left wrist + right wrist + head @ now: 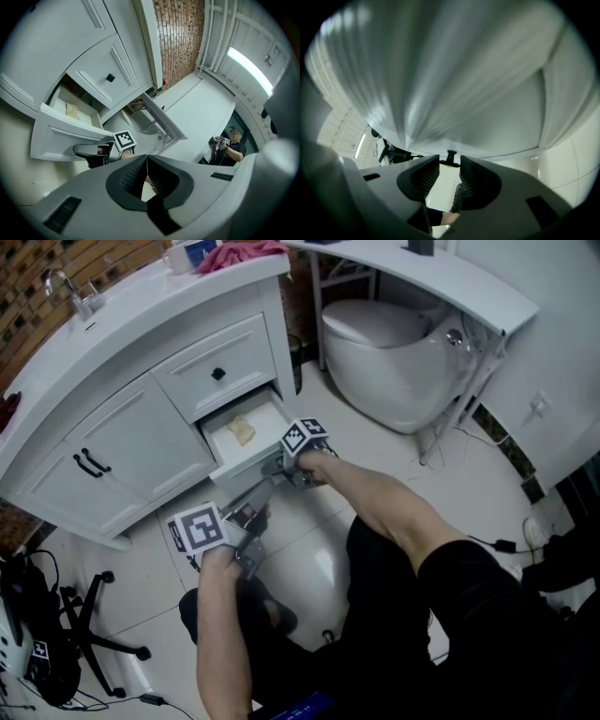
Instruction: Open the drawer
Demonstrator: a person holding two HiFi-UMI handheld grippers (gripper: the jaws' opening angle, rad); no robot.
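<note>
Drawer (242,466): the lower one of the white cabinet (141,432), standing out open, a yellowish piece (242,430) inside.
Right gripper (450,161): at the drawer front, fingers pinching the black knob (451,154).
Left gripper (146,158): near the drawer, not touching it, fingers pressed together, nothing between.

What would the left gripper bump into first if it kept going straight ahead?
Probably the right gripper, clamped on the knob of the open drawer; depth is hard to judge.

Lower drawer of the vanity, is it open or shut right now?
Open, partway. The lower drawer juts out from the vanity, and its inside shows, with a small tan scrap lying in it.
</note>
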